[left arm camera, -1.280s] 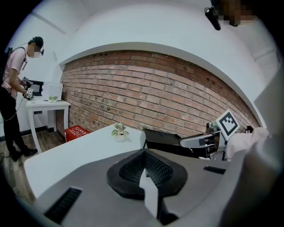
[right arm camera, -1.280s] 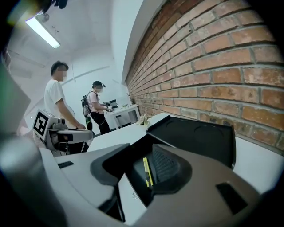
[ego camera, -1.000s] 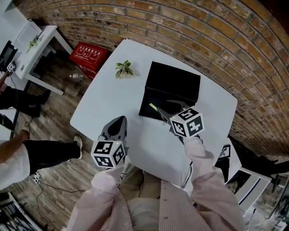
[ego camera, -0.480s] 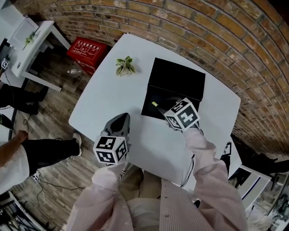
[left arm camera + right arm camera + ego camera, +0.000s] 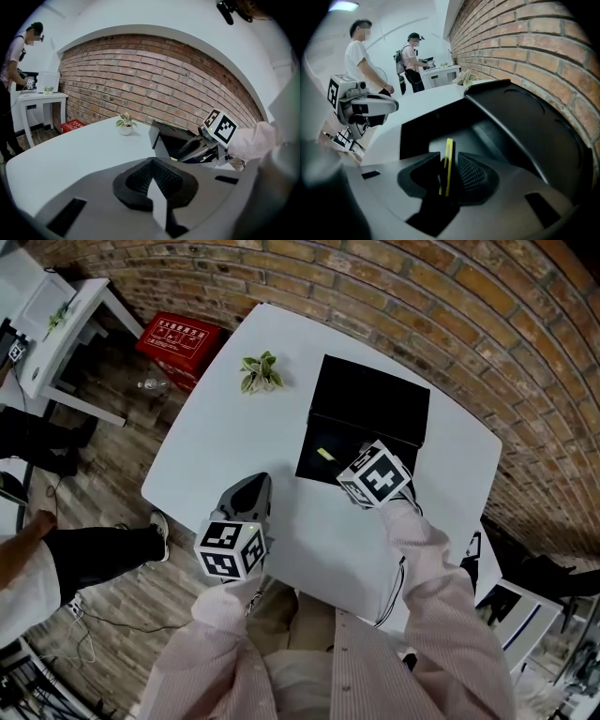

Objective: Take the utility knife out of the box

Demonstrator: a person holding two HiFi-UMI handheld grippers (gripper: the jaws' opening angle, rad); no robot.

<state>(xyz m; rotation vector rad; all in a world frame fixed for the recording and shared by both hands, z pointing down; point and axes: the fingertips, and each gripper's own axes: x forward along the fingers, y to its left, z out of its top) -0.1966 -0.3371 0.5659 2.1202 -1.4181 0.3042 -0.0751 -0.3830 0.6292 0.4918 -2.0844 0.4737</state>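
Two grippers are operating over the white table. Nearest the operator, the left gripper is hovering with its jaws pressing together on nothing. Beyond it, the right gripper is reaching down into the open black box, its jaws clamping the yellow utility knife on edge, low in the box's near-left part. Farther off, a potted plant is standing before the brick wall.

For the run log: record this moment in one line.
right hand-held gripper: shut on yellow utility knife | knife: inside open black box | left hand-held gripper: shut, empty
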